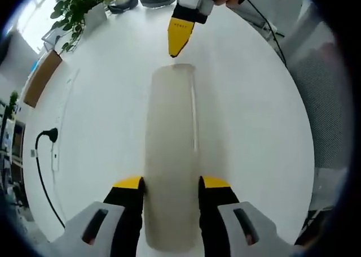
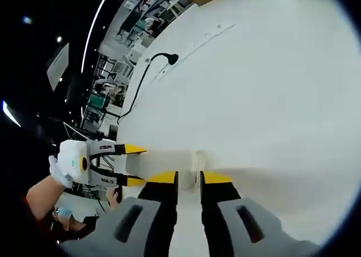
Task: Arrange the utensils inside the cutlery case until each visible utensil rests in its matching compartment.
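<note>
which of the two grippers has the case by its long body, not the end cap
The left gripper: its jaws straddle the long sides of the translucent case. The right gripper pinches the case's far end.

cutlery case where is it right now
In the left gripper view the translucent cutlery case lies lengthwise on the white table, its near end between the left tongs and its far end at the right tongs.

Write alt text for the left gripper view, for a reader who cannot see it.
The left gripper clamps the near end of a long translucent case lying on a white table, while the right gripper reaches down to its far end. A potted plant and a black cable sit along the table's edge.
</note>
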Motion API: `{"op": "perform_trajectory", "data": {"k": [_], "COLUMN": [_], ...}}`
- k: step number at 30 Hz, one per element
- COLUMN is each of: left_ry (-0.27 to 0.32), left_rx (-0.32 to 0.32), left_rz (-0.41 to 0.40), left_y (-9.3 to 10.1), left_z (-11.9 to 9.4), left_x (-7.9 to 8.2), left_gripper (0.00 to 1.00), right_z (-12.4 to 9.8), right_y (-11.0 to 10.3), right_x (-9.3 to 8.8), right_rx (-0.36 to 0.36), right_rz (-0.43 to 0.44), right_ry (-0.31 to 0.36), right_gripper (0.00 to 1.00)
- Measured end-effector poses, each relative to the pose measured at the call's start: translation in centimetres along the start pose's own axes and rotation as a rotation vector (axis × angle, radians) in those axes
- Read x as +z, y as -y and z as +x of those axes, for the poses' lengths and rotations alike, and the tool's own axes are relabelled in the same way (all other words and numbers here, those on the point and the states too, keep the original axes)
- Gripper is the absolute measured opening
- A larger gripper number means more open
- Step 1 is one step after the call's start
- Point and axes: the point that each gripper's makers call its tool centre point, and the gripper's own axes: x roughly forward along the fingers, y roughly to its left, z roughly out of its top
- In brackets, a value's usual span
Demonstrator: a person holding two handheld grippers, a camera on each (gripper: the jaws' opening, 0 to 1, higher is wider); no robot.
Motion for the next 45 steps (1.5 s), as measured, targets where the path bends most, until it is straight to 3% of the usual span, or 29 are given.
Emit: {"op": "perform_trajectory", "data": {"k": [4,9,13,18,27,34,37,45], "left_ry": [0.001,0.001,0.006,-0.014,0.012,-0.004,-0.007,0.011], "left_rx": [-0.016,0.0,-0.001,0.024,0.044,0.059,0.071,0.083], "left_rz": [-0.014,0.033,0.016,0.074,0.101,0.159,0.2,0.211], "left_y": [0.4,0.4,0.1,0.0,0.1,-0.1,-0.2,-0.5], "left_z": [0.2,0.4,0.6,0.7,0.5,0.5,0.5,0.5], "left_x": [0.0,-0.1,-0.1,-0.3,-0.3,0.0,0.0,0.0], "left_gripper": [0.39,0.39,0.39,0.4,0.4,0.4,0.4,0.39], "right_z": [0.3,1.2,1.9,2.3,1.9,1.8,1.7,1.6], "right_y": [0.0,0.5,0.3,0.6,0.3,-0.2,0.2,0.2], "right_x": [-0.4,-0.4,-0.7,-1.0,-1.8,-2.3,-2.1,-2.0], "right_rx": [0.024,0.046,0.072,0.062,0.093,0.139,0.154,0.159], "right_rz": [0.044,0.085,0.104,0.063,0.054,0.152,0.184,0.194], "right_ry": [0.0,-0.001,-0.008,-0.018,-0.016,-0.002,0.018,0.027], "right_gripper": [0.17,0.2,0.14,0.09,0.08,0.15,0.14,0.13]}}
